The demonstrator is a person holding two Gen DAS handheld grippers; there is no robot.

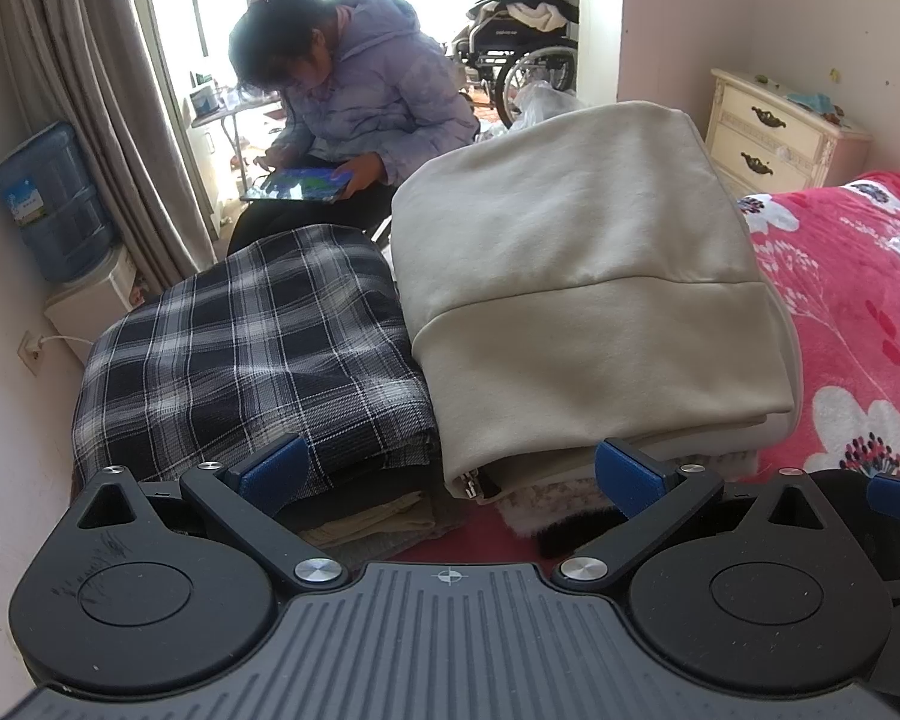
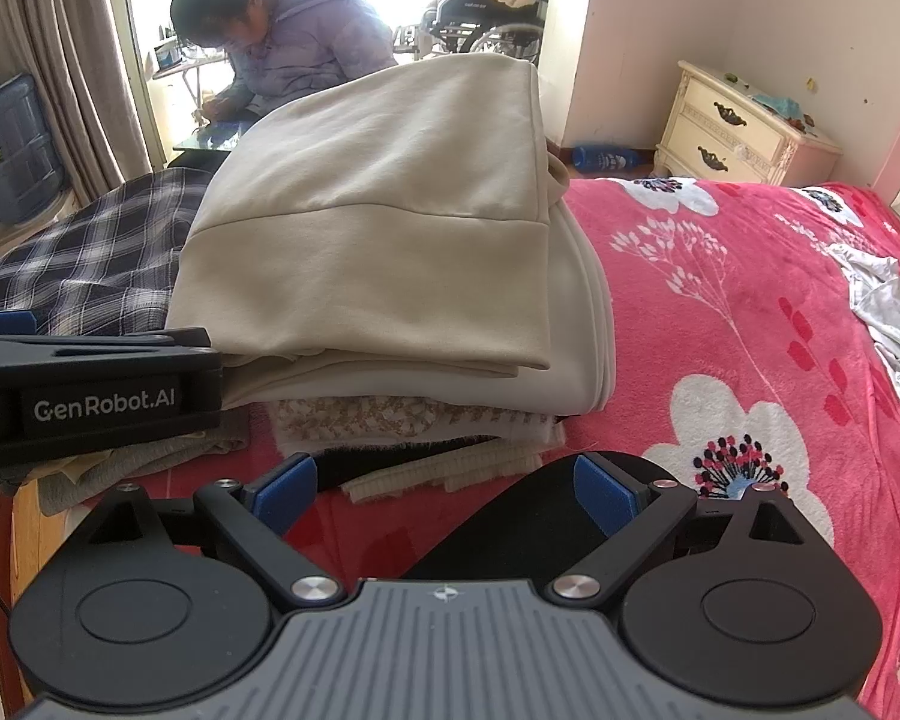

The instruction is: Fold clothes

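We had the folded beige cotton sweatshirt (image 2: pixel 366 228) topping one stack on the pink floral blanket (image 2: pixel 720 324), the navy plaid shirt (image 1: pixel 240 348) folded alongside. Both the left gripper (image 1: pixel 450 471) and right gripper (image 2: pixel 444 486) gaped, carrying nothing. A crumpled white garment (image 2: pixel 888 306) lay unfolded, so we judged most done.

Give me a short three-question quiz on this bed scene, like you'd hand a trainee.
1. True or false: the left gripper is clamped on the beige garment.
2. Which folded item tops the stack left of the beige one: A) plaid garment, B) striped towel, C) blue jeans?
3. What loose item lies unfolded at the far right of the pink blanket?

Key
1. False; both it and the right gripper stand open, holding nothing.
2. A, the plaid garment.
3. A crumpled white garment.
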